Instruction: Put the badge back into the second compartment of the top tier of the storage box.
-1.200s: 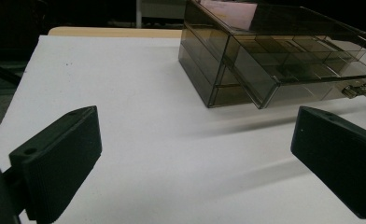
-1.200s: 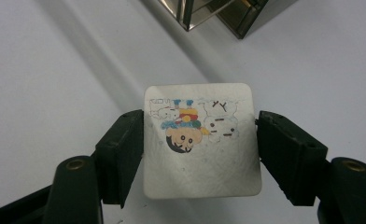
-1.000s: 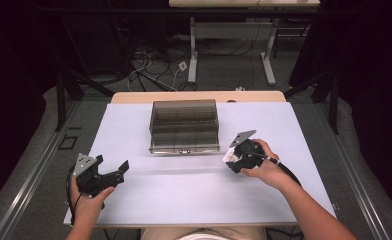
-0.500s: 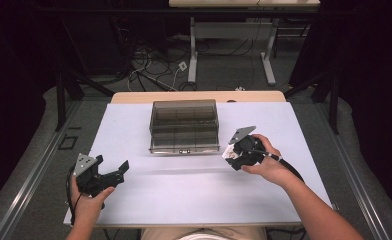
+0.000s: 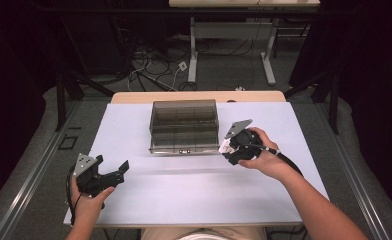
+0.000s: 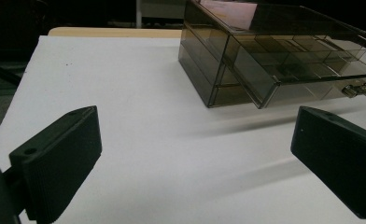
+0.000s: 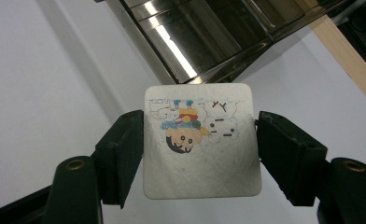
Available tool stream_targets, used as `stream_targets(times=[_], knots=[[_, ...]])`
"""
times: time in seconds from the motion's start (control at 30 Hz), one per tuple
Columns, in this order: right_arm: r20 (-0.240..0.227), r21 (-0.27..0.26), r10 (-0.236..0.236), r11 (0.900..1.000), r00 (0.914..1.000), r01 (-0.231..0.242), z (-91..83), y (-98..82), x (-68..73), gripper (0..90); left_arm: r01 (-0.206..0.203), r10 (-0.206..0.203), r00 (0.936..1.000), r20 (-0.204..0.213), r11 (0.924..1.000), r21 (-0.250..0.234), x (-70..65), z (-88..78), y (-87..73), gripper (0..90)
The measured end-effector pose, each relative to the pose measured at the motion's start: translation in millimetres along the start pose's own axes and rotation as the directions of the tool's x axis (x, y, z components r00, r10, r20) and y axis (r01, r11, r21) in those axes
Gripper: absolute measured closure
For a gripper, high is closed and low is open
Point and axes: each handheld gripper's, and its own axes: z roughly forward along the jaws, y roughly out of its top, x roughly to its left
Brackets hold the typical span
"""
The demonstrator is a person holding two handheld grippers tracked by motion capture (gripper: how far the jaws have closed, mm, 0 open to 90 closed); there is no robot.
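A smoky see-through drawer box (image 5: 184,125) stands at the table's far middle; in the left gripper view the box (image 6: 274,56) looks to have one drawer pulled out a little. My right gripper (image 5: 230,148) hovers just right of the box's front corner, shut on a white square card (image 7: 200,140) with a cartoon drawing, pinched at two opposite edges. The box (image 7: 209,32) lies just beyond the card. My left gripper (image 5: 111,164) rests at the front left, well apart from the box. Its jaws are open, with nothing in the left gripper (image 6: 195,154).
The white table top (image 5: 194,195) spreads between both hands, with a wooden edge strip (image 5: 134,96) at the back. Desk legs and cables (image 5: 154,75) lie on the floor beyond the table. Dark surroundings flank both sides.
My right gripper has lifted a little with the card and drifted slightly toward the box. The left gripper has stayed where it was.
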Motion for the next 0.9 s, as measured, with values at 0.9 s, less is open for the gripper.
stream_targets(times=[0.9], knots=[[-0.030, -0.009, -0.066, 0.998, 0.9974, 0.066, 6.6, 40.5, 3.4, 32.9, -0.003, 0.003, 1.0000, -0.002, 1.0000, 0.000, 0.2, 0.0, 0.1, 2.1]])
